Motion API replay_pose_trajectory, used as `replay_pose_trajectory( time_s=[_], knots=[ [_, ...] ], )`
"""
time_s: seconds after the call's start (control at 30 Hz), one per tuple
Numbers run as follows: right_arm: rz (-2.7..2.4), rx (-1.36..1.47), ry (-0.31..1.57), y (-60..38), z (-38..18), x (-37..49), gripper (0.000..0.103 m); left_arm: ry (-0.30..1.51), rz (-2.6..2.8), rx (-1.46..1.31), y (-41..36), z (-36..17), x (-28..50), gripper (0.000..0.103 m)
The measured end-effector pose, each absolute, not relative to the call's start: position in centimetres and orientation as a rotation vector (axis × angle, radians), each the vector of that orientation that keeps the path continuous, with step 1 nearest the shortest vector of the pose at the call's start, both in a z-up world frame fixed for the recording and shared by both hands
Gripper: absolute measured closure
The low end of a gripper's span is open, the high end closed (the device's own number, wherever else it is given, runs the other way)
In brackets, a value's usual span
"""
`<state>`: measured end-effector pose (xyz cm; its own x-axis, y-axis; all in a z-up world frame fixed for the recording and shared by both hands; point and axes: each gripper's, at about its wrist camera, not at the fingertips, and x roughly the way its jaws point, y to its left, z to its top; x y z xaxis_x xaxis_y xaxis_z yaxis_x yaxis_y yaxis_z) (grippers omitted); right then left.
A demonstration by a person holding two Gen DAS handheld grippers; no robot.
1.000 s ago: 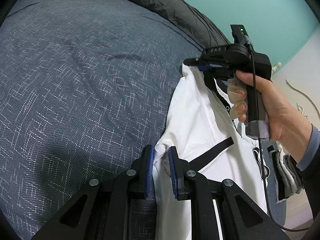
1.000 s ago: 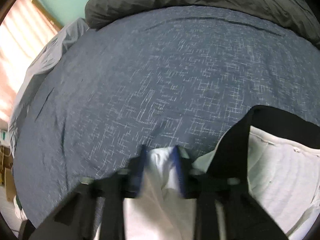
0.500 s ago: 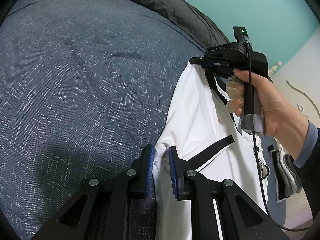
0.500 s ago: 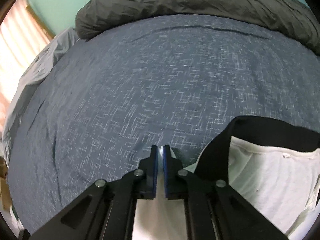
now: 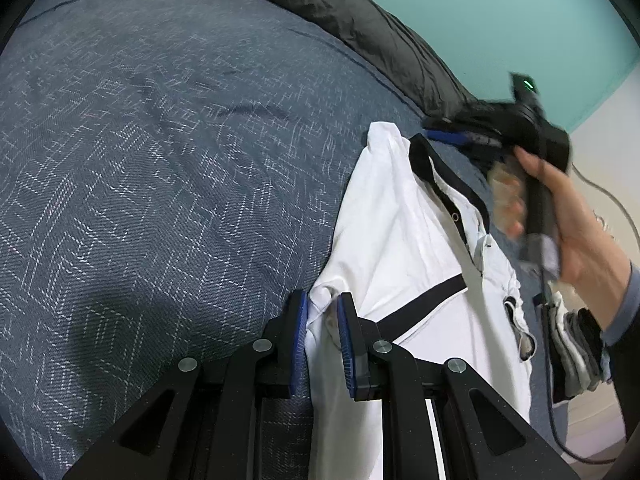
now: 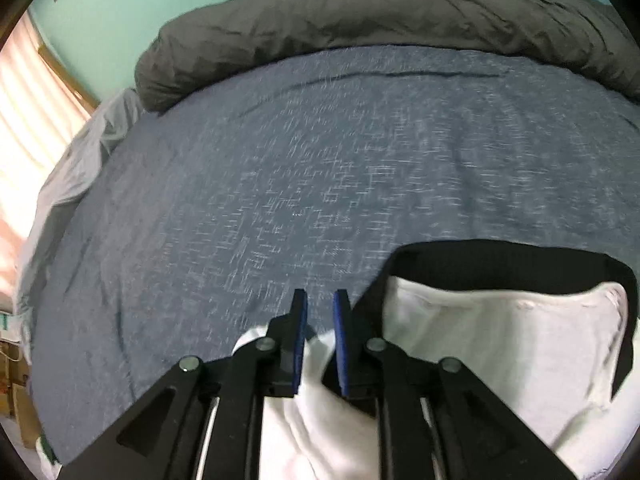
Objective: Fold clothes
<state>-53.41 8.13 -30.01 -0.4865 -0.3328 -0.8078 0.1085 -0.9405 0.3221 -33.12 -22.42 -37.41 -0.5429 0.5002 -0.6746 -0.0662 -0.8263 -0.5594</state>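
white shirt (image 5: 404, 240) pinched in left claw (image 5: 322, 320); right claw (image 6: 319, 312) just opened above it.

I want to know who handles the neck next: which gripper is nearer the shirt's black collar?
Right. The right gripper sits just left of the black collar, its jaws just opened. The left gripper pinches the white shirt further down its left edge.

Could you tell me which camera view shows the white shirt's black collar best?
The right wrist view: the black collar arcs whole across the white shirt, close up. The left wrist view shows only part of it, as a thin band seen from the side, partly behind the right gripper.
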Motion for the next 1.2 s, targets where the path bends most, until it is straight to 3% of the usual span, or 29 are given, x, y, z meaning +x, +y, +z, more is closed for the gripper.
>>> replay_pose_trajectory(
  time_s=[0.17,0.43,0.73,0.87,1.2],
  knots=[
    [-2.464,1.390,-0.417,12.8,-28.2,-48.3,0.078,-0.705,2.426,-1.259,-23.3,-36.1,-32.3,0.084],
    [-2.501,1.378,-0.466,20.9,-26.1,-37.4,0.071,-0.720,2.442,-1.273,-23.6,-34.2,-30.3,0.081],
    [-2.528,1.409,-0.468,27.2,-24.9,-26.7,0.069,-0.659,2.424,-1.320,-23.1,-30.5,-25.4,0.080],
    [-2.529,1.419,-0.470,28.7,-24.3,-22.2,0.066,-0.660,2.393,-1.365,-24.1,-29.1,-22.7,0.069],
    [-2.496,1.467,-0.423,30.7,-23.2,-9.7,0.063,-0.455,2.303,-1.516,-25.2,-27.2,-14.3,0.065]
  ],
)
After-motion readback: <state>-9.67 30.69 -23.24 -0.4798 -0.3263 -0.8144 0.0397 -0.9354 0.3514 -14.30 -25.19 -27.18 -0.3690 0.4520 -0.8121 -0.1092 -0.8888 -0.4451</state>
